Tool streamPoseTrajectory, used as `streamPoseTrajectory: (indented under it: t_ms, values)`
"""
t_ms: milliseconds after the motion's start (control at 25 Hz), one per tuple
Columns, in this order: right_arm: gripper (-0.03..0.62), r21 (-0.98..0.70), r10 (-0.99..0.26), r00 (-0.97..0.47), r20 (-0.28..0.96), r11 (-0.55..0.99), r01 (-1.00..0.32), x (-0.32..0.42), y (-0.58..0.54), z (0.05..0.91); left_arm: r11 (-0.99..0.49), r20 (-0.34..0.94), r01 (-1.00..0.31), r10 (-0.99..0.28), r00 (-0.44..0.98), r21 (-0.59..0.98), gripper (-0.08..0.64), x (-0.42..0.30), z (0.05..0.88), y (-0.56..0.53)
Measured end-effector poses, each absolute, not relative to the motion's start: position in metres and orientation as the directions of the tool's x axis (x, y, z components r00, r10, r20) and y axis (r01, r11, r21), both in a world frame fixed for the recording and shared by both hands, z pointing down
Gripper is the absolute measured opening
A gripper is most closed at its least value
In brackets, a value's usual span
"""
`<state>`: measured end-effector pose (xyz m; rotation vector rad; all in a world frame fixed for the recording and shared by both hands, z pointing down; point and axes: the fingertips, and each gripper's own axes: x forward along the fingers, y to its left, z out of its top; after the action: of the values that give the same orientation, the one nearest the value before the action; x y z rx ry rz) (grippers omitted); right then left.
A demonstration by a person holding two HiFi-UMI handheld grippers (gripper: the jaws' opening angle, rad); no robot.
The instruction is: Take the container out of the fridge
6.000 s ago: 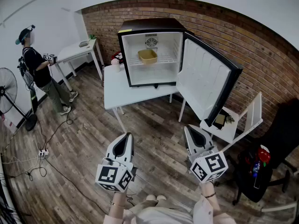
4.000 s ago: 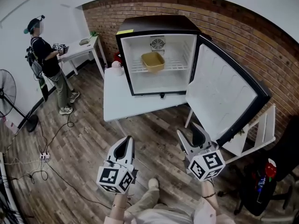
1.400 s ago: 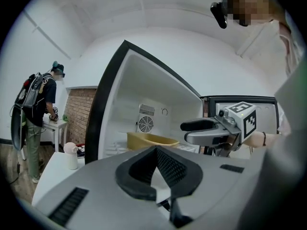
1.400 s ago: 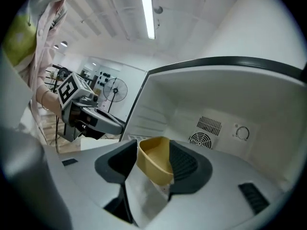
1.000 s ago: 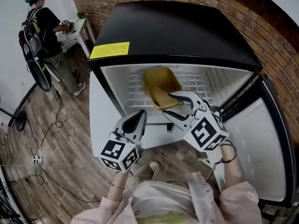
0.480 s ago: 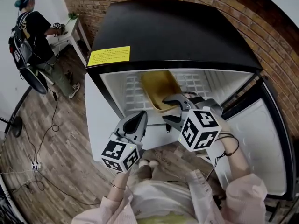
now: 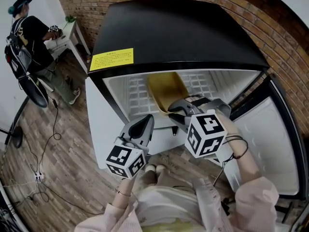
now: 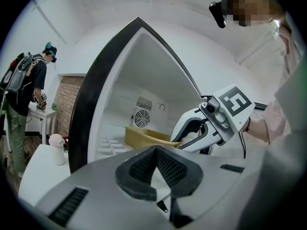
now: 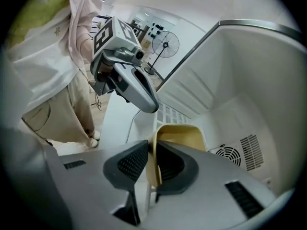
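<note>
A tan container stands on the wire shelf inside the open black fridge. My right gripper reaches into the fridge and is shut on the container's near rim; its jaws have just been closing, one pad inside the wall and one outside. My left gripper hangs shut and empty in front of the fridge opening, left of the right one. In the left gripper view the container shows with the right gripper at its edge.
The fridge door stands swung open at the right. The fridge sits on a white table. A person stands at another white table far left. A fan grille is in the fridge's back wall.
I have walked up to the fridge. In the last second the right gripper's wide jaws have dropped over the container's near rim, rolled, and closed on it. The left gripper has stayed put.
</note>
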<state>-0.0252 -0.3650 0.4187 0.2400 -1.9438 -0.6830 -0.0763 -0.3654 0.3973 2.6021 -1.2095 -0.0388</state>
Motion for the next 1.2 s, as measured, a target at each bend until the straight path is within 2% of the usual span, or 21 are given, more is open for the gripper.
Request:
streamPoseTrajectory:
  t_ms: [680, 1200]
  values:
    - [0.023, 0.536, -0.441, -0.452, 0.775, 0.838, 0.102, -0.023, -0.350, 0.414, -0.660, 0.067, -0.710, -0.719, 0.691, 0.245, -0.008, -0.076, 0.389, -0.361]
    - [0.021, 0.557, -0.514, -0.472, 0.716, 0.829, -0.059, -0.016, -0.330, 0.409, -0.709, 0.069, -0.667, -0.671, 0.738, 0.229, -0.008, -0.077, 0.391, -0.348]
